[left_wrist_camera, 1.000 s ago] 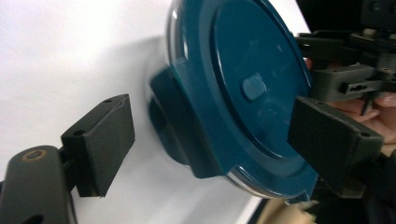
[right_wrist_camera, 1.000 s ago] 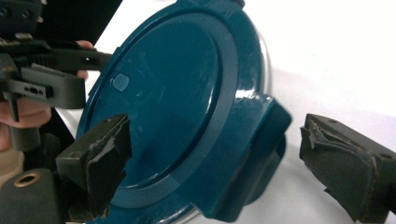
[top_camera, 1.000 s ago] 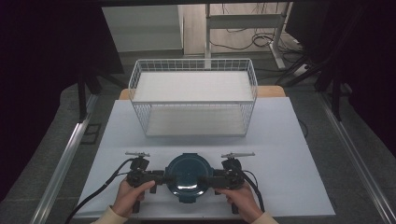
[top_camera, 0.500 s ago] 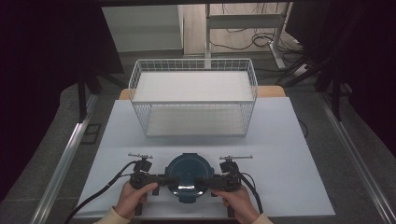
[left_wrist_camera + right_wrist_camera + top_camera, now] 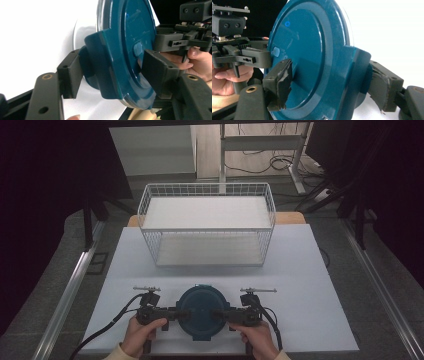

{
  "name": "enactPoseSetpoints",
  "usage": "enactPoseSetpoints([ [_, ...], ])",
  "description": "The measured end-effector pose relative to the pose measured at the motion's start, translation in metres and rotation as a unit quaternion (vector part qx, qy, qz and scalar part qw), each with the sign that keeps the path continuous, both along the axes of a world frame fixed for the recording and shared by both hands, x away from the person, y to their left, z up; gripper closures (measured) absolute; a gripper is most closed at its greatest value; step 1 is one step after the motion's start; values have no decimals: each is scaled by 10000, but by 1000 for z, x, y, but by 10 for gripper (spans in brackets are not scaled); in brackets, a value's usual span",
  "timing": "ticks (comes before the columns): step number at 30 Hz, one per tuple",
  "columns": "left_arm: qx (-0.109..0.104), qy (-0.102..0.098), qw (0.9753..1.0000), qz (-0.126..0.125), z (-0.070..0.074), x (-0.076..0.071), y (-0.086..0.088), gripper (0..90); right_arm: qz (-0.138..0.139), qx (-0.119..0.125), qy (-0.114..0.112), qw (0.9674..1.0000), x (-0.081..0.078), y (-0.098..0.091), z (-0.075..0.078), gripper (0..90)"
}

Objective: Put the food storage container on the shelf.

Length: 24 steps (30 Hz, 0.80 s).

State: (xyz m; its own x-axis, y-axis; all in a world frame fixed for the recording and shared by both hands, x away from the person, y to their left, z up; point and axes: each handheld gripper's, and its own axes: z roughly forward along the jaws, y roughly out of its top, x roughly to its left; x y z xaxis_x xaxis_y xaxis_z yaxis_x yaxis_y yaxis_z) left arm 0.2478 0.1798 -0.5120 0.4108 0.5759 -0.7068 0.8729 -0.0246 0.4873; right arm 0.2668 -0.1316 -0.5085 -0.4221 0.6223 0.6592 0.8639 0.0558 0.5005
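Closing hand-held grippers flank the teal lid (image 5: 202,313).

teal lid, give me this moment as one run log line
object: teal lid on white table | left gripper: closing on left tab, pads not yet seated | right gripper: closing, pads on right tab | basket: behind, apart

The high view is looking forward and down from above the person's side of the white table (image 5: 310,270), taking in the wire basket (image 5: 207,227) at the far end. Each gripper view is riding its gripper, looking along its jaws from opposite sides, very close to the teal lid (image 5: 125,50). All three views are sharing this lid.
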Motion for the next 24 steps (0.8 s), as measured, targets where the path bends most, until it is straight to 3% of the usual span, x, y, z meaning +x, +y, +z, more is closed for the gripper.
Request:
enactPoseSetpoints([
  [3,-15,-95,9999,37,3,-1,1,388,-1,45,7,10000,0,-2,1,289],
  [12,31,-281,9995,107,8,-5,2,417,35,-66,-314,9995,-5,-1,9,328],
  [16,36,-355,9993,86,11,-6,2,414,114,-209,-600,9979,-9,1,16,339],
  [20,57,-427,9990,83,13,-7,2,414,123,-193,-659,9976,-8,0,19,341],
  [24,181,-653,9977,93,23,-9,-1,414,121,-120,-726,9972,-8,-2,22,341],
])
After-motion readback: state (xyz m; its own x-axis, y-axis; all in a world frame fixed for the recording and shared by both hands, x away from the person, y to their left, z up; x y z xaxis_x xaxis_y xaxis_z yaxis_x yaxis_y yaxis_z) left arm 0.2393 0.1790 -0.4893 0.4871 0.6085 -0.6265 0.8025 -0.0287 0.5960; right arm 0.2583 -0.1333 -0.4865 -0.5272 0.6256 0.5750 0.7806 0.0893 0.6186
